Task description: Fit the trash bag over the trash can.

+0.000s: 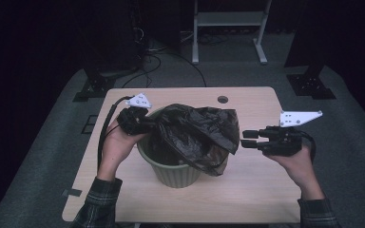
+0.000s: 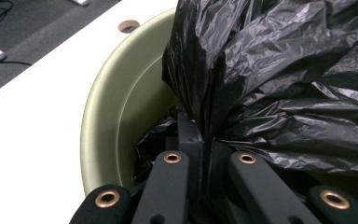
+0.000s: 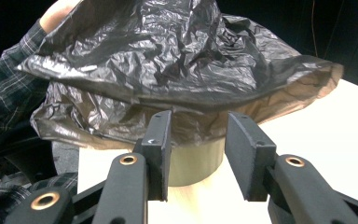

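One crinkled glossy bag (image 1: 197, 133), ribbed round bin (image 1: 173, 173)

Bag (image 1: 197, 130) drapes over bin (image 1: 173, 173) on table (image 1: 252, 190), between both grippers.

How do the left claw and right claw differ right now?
The left claw is shut on the black bag at the green bin rim; the right claw is open and holds nothing. The left claw sits at the bin's left side, touching the bag; the right claw hovers off the bag's right edge, apart from it. Both point toward the bag.
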Action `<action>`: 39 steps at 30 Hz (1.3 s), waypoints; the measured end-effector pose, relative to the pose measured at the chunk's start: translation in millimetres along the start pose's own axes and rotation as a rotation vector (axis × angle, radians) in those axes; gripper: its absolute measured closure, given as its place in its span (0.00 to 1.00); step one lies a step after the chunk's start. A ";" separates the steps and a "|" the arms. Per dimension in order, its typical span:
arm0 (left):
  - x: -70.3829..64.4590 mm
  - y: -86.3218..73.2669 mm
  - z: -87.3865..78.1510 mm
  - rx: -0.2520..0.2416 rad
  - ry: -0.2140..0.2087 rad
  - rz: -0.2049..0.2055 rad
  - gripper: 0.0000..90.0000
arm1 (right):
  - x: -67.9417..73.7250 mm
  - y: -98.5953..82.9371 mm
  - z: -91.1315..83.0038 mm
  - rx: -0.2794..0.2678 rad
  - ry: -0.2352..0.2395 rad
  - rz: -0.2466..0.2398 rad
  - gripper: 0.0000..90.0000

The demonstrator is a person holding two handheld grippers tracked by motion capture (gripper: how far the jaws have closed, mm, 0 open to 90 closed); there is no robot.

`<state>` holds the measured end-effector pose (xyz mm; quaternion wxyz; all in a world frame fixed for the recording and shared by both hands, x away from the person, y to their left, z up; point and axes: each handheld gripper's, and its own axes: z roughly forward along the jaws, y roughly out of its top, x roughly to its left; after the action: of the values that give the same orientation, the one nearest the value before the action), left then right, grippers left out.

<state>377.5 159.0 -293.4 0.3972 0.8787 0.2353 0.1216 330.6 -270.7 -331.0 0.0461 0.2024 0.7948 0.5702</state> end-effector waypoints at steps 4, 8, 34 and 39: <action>0.3 -0.5 1.4 0.005 -0.003 0.000 0.98 | 2.1 3.7 5.9 0.014 -0.032 -0.022 0.65; -1.4 0.2 3.2 0.014 -0.007 0.011 0.98 | 4.6 9.4 10.2 -0.006 -0.019 -0.032 0.69; -6.9 0.8 17.5 0.035 -0.029 0.053 0.95 | 2.4 22.9 -4.5 -0.063 -0.006 -0.036 0.72; -6.0 0.8 17.5 0.036 -0.030 0.048 0.95 | 2.2 4.2 -15.2 -0.007 -0.052 -0.029 0.66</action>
<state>379.5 144.3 -304.4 0.3818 0.8927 0.2105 0.1138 325.0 -282.2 -321.5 0.0757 0.2052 0.7943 0.5668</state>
